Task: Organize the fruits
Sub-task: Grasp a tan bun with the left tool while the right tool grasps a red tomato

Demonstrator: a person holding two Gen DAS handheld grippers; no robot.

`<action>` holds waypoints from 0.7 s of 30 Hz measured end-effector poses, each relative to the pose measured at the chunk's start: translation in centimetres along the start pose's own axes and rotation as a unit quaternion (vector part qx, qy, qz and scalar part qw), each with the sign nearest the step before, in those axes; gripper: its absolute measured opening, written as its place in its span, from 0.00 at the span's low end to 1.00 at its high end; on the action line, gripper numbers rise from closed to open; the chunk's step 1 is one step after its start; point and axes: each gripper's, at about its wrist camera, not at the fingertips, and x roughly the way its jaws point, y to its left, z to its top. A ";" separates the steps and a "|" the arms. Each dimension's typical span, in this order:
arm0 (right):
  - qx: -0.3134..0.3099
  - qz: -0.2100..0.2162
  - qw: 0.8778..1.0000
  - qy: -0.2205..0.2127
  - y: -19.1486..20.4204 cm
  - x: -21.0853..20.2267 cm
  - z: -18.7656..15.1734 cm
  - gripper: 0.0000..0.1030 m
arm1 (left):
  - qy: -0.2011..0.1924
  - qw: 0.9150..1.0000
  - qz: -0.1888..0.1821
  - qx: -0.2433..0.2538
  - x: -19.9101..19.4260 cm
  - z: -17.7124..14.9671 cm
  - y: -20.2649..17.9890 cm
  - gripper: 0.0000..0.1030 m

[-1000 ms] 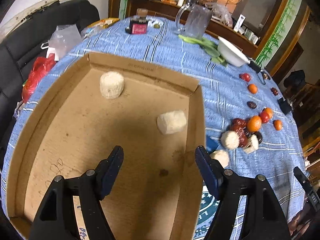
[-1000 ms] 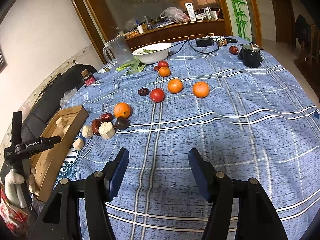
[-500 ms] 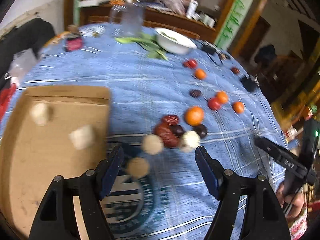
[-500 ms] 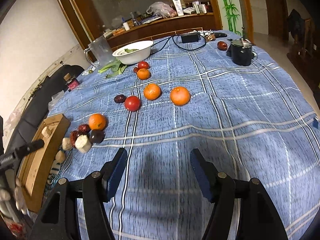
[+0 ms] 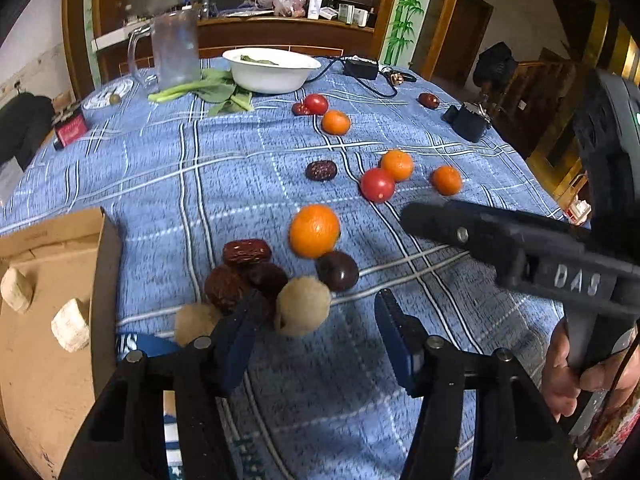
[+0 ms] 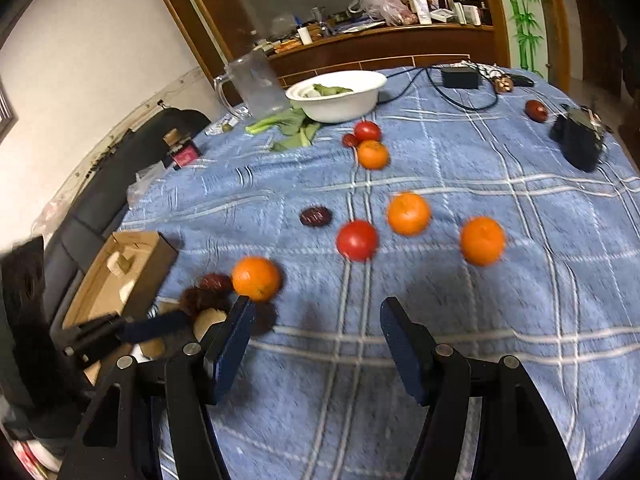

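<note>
The sorting looks to be at an early stage. Two pale, rough-skinned lumps (image 5: 70, 330) lie inside the cardboard box (image 5: 105, 280) at the left edge of the tabletop (image 5: 224, 184), and nothing else is in it as far as the views show. Nearly all the fruit sits loose on the blue checked cloth. Just beside the box is a cluster: two more pale round pieces (image 5: 302, 306), several wrinkled red dates (image 5: 245, 251), a dark plum-like fruit (image 5: 337, 271) and a large orange (image 5: 315, 231) touching it. Further toward the middle lie a red tomato (image 5: 377, 184) with two small oranges (image 5: 397, 165) beside it and a lone date (image 5: 321, 170); near the far edge, by the white bowl (image 5: 272, 69) and the leafy greens (image 5: 216, 92), sit another tomato (image 5: 316, 103) and orange, with one more date well apart toward the right edge. The left gripper (image 5: 316, 332) hovers over the cluster with its jaws closing, the near pale piece lying just ahead of the gap and not pressed by either pad. The right gripper (image 6: 316, 336) has its jaws apart and empty over bare cloth, near the large orange. Judging from this, the pale pieces are being gathered first, and the oranges, tomatoes and dates all remain to be grouped.
</note>
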 end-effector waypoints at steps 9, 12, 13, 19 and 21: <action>0.034 -0.023 0.999 0.001 -2.3 2.6 2.3 0.64 | 0.004 1.000 -0.010 -0.023 -0.1 -1.4 0.8 0.33; 0.026 -0.039 0.999 0.006 -2.0 4.1 2.9 0.63 | 0.006 0.999 -0.020 -0.032 -0.1 -1.7 1.0 0.32; 0.024 -0.046 0.999 0.009 -1.8 4.6 2.9 0.62 | 0.008 0.999 -0.018 -0.029 0.1 -1.7 0.9 0.32; 0.011 -0.074 0.997 0.011 -1.6 6.0 2.9 0.58 | -0.001 1.000 0.003 -0.011 1.2 -1.0 0.1 0.32; 0.006 -0.080 0.997 0.008 -1.5 6.0 2.9 0.53 | -0.007 1.000 0.005 -0.011 1.4 -0.8 0.1 0.32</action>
